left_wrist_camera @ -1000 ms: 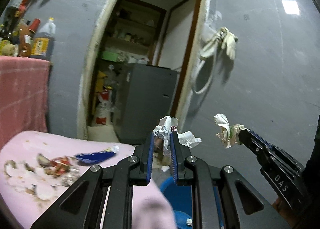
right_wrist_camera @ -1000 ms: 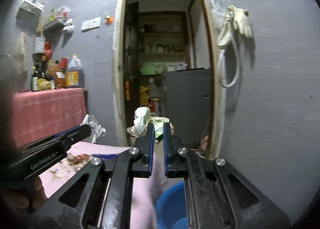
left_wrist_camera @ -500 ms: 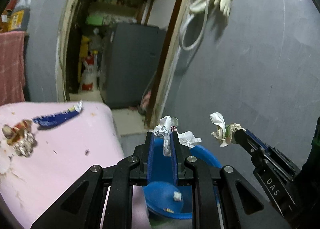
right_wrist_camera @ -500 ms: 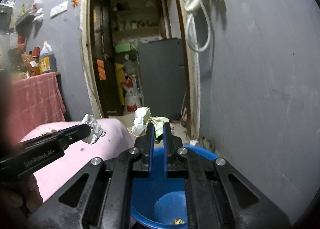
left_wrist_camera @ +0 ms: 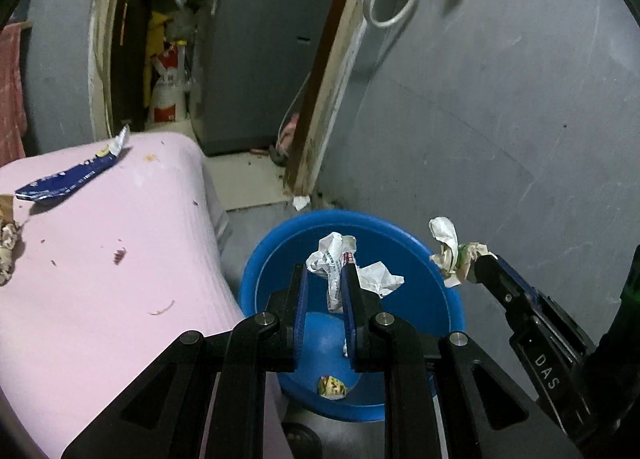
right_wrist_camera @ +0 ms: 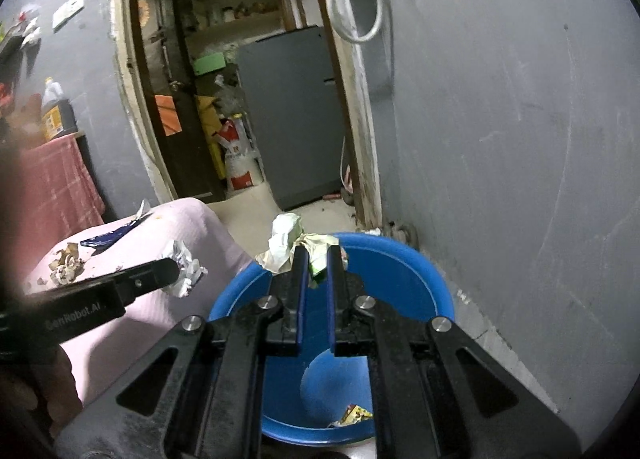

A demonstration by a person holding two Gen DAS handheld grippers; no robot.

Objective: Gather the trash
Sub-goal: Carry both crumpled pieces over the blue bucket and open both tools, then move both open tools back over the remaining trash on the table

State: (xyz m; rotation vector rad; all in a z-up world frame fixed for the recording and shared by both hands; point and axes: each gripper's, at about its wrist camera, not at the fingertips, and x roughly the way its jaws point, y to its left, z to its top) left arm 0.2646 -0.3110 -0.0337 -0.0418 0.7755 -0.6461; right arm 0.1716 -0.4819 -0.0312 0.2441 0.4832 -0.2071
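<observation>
My left gripper (left_wrist_camera: 325, 275) is shut on a crumpled white printed wrapper (left_wrist_camera: 334, 259) and holds it above a blue plastic tub (left_wrist_camera: 416, 255) on the floor. My right gripper (right_wrist_camera: 318, 259) is shut on a crumpled white and green paper wad (right_wrist_camera: 286, 243) above the same tub (right_wrist_camera: 400, 271). The right gripper and its wad also show at the right of the left wrist view (left_wrist_camera: 450, 249). The left gripper and its wrapper show at the left of the right wrist view (right_wrist_camera: 186, 265). A small yellow wrapper (left_wrist_camera: 331, 386) lies in the tub.
A pink-covered table (left_wrist_camera: 100, 259) stands left of the tub with a blue wrapper (left_wrist_camera: 68, 175) and scraps (right_wrist_camera: 66, 265) on it. A grey wall (left_wrist_camera: 500, 119) is close on the right. An open doorway with a grey fridge (left_wrist_camera: 260, 59) lies behind.
Both grippers have tilted down and moved right from the table to above the blue tub, each still holding its trash. The tub now fills the lower middle of both views.
</observation>
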